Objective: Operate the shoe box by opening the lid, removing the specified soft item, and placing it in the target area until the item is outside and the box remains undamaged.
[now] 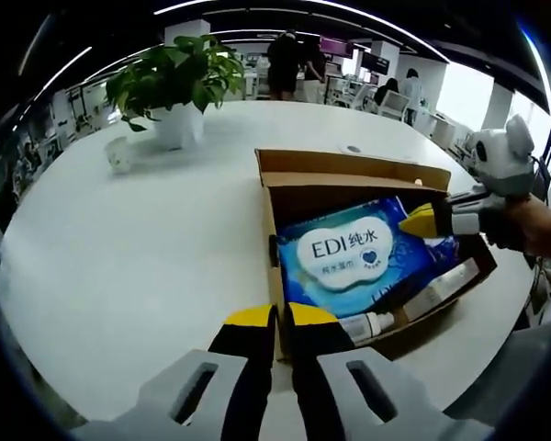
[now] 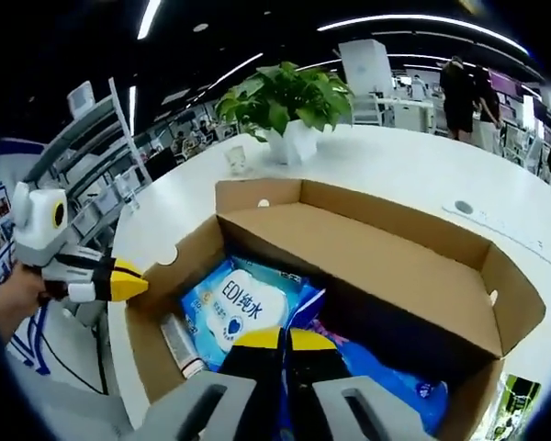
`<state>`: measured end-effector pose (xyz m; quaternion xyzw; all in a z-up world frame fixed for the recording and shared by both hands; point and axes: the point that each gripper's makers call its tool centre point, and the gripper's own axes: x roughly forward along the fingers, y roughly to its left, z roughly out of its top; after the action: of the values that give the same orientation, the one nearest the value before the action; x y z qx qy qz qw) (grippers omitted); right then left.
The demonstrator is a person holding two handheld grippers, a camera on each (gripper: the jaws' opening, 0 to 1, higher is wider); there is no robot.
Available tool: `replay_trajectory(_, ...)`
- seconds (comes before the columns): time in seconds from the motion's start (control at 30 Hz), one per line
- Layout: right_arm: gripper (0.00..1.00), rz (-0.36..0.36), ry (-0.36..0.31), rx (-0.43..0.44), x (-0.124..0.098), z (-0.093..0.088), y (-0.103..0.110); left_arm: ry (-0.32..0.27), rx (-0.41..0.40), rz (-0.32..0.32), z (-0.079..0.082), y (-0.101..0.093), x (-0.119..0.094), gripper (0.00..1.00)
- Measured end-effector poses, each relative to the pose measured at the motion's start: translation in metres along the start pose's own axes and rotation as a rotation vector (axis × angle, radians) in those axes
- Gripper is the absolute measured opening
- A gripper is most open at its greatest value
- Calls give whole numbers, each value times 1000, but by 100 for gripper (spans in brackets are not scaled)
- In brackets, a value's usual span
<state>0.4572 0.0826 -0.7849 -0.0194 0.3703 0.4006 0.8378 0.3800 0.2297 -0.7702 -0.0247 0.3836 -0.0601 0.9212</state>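
Just ahead of right jaws: wipes pack (image 2: 241, 308).

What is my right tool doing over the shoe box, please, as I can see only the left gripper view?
Observer: The right tool has its jaws together, aimed at the wipes pack and gripping nothing.
Operator: Is anything else soft lying inside?
Observer: A second blue packet lies beside the wipes pack, toward the far end of the shoe box.
Operator: And is the lid safely clear?
Observer: Yes, the lid stands open behind the contents, and its brown inner face looks uncreased.
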Motion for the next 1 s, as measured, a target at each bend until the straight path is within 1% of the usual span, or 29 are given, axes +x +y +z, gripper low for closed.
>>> replay_trajectory(0.13,0,-1,-16,-6,-7,3,1,-1,0,0,0,0,0,3)
replay_trajectory(0.2,0,-7,-32,3,-12,6,-2,-2,3,-1,0,0,0,3)
replay_trajectory(0.37,0,-18,-44,15,-23,6,-12,5,15,0,0,-1,0,3)
replay_trajectory(0.63,0,-28,-55,15,-32,6,-18,26,39,6,0,-1,1,3)
replay_trajectory(0.7,0,-30,-57,15,-33,5,-19,33,51,7,1,-1,1,3)
replay_trajectory(0.8,0,-31,-59,17,-35,4,-20,39,90,13,2,-2,0,4)
replay_trajectory(0.9,0,-33,-61,22,-35,2,-22,0,119,29,13,-1,-3,3)
replay_trajectory(0.93,0,-33,-61,23,-35,1,-23,-24,122,28,20,-2,-5,4)
replay_trajectory(1.0,0,-35,-60,23,-35,0,-23,-49,125,8,29,-7,-7,4)
